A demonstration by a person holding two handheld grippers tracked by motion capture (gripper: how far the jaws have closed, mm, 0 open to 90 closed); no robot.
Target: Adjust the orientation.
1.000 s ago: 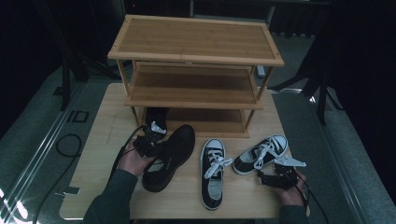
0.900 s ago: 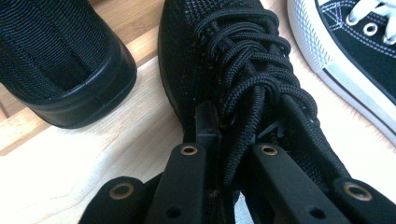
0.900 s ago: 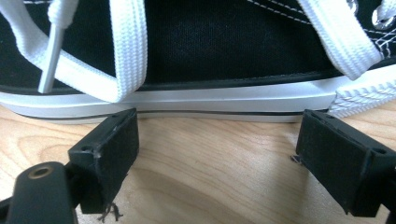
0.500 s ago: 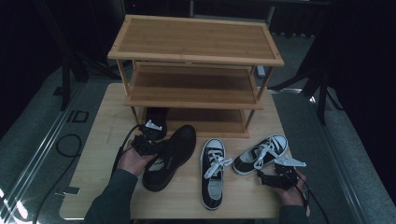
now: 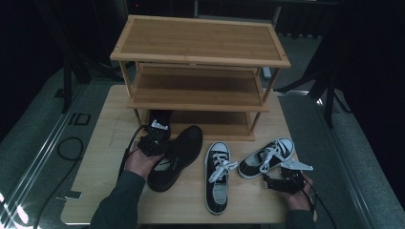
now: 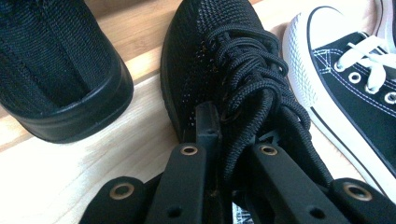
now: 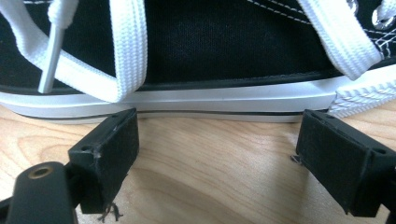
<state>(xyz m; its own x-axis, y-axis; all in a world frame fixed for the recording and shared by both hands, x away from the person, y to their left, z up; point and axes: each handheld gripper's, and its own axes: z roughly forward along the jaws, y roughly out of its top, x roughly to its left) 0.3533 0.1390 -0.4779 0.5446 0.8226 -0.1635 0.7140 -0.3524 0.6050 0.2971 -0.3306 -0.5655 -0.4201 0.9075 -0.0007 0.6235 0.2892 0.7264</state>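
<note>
We see the left gripper [image 5: 154,141] resting on the black mesh shoe [image 5: 177,155], which lies on the wooden table [image 5: 105,143] just in front of the bamboo shoe rack [image 5: 200,71]; in the left gripper view its jaws are drawn close together, clamped on the shoe's side wall beside the black laces [image 6: 252,88]. The toe of this shoe points toward the lowest shelf of the rack, and a second black shoe [image 5: 159,117] stands on that shelf, its heel at the shelf's front edge, just beside the gripper. To the right of the held shoe, a black-and-white sneaker [image 5: 218,174] lies lengthwise, near but apart from it, its heel close to the table's near edge. A second black-and-white sneaker [image 5: 267,156] lies at a slant further right, toe toward the table's right edge. The right gripper [image 5: 282,182] sits on the table just in front of this sneaker; in the right gripper view its fingers [image 7: 109,144] stand wide apart with bare wood between them, their tips just short of the sneaker's white sole rim, holding nothing. We find open table to the left of the held shoe, out to the left edge, and the rack's middle and top shelves lie bare.
</note>
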